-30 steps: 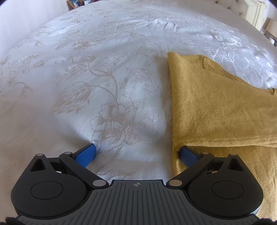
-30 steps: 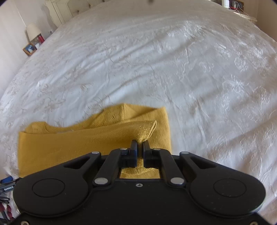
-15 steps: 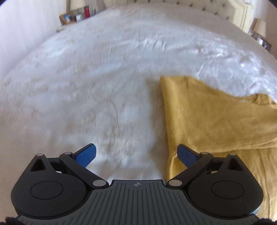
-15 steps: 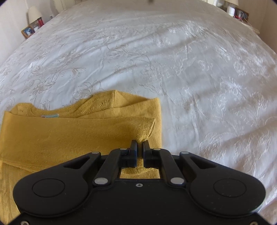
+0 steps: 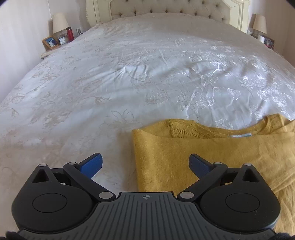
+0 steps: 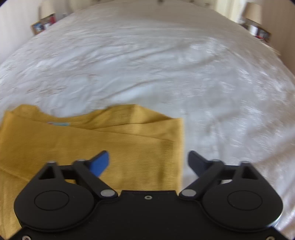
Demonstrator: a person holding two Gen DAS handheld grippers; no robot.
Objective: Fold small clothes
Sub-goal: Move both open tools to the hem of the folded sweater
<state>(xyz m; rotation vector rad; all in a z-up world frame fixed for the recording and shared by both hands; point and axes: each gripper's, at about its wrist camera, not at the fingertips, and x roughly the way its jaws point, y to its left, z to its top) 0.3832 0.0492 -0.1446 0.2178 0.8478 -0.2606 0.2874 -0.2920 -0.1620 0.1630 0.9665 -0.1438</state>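
Observation:
A mustard-yellow knit top [image 5: 212,157] lies partly folded on the white bed, neckline and label facing the headboard. My left gripper [image 5: 145,164] hovers open above the garment's left edge, nothing between its blue pads. In the right wrist view the same top [image 6: 92,145] shows its folded right edge. My right gripper [image 6: 147,162] hangs over that edge with its jaws opening wide. The cloth lies flat beneath them, and neither pad presses on it.
A white embroidered bedspread [image 5: 129,83] covers the whole bed. A tufted headboard [image 5: 166,7] stands at the far end. Bedside tables carry a lamp [image 5: 60,23], a picture frame [image 5: 50,42] and a red bottle [image 5: 70,34] at left, another lamp [image 5: 260,24] at right.
My right gripper has let go of the yellow fold it pinched and its jaws have sprung wide. The left gripper has lifted and pulled back, staying open; more of the bed shows.

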